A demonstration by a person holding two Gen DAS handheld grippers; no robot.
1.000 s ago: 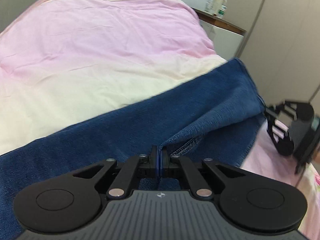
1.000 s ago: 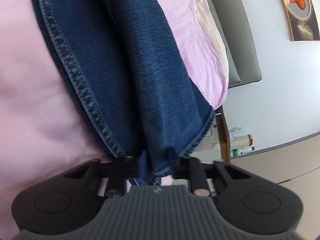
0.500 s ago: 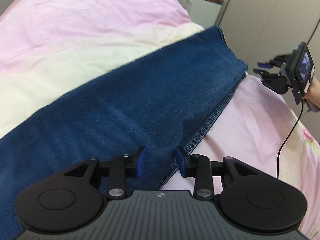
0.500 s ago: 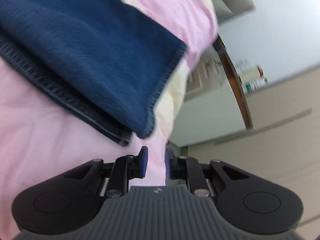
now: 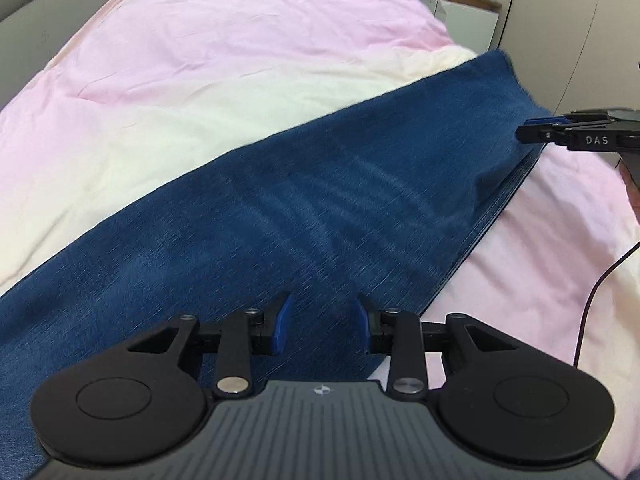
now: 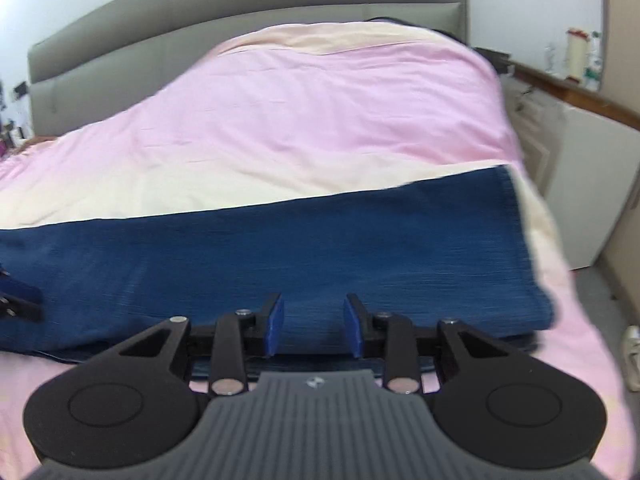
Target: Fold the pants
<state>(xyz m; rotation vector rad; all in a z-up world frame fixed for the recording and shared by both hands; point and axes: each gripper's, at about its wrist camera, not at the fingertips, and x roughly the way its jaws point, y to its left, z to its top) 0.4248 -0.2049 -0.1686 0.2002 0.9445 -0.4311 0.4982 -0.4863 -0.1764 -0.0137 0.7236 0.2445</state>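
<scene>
Now folded lengthwise into a long band, the dark blue jeans (image 5: 320, 200) lie flat across a bed, resting on a pink and cream duvet (image 5: 224, 60), with one straight short end near the bed's edge beside a white cabinet (image 6: 576, 184). Layered edges of the denim show along the band's near side in the left wrist view. The left gripper (image 5: 322, 320) hangs over the jeans, its blue-padded jaws apart and pressing on nothing, the fabric lying beneath them. The right gripper (image 6: 314, 326) hovers above the near edge of the band; its jaws are opening, with no cloth caught between them. From the left wrist view, the right gripper's tips poke in from the right side, just beside the jeans' far corner, and a thin dark cable (image 5: 596, 288) trails over the duvet below it. A grey upholstered headboard (image 6: 240, 32) stands behind the bed, and bottles (image 6: 578, 54) sit on a wooden-topped counter to the right.
</scene>
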